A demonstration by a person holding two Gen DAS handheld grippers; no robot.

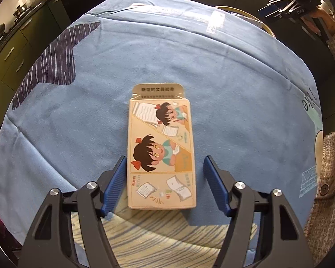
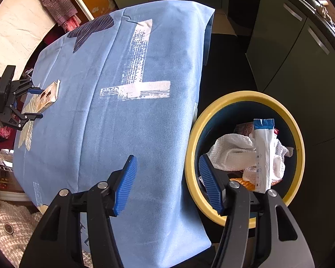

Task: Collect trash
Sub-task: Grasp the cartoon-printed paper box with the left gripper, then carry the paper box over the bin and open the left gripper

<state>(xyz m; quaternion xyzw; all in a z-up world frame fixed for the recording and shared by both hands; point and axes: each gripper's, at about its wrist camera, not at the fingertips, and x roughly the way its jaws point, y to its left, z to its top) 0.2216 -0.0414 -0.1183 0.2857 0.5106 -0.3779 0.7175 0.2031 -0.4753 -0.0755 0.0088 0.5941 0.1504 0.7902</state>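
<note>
I see a blue tablecloth (image 1: 212,71) with a dark whale-tail print (image 1: 53,64), green cabinets (image 2: 297,51) alongside, and a checked garment (image 2: 55,2) hanging beyond.

Both views are bright and mostly sharp at centre. Fisheye distortion bends the tablecloth (image 1: 212,71) edges, and dark vignetting rims every corner. Sunlight glares off white print patches at upper centre of the left wrist view. Soft shadows fall beneath the left gripper (image 1: 164,164).
</note>
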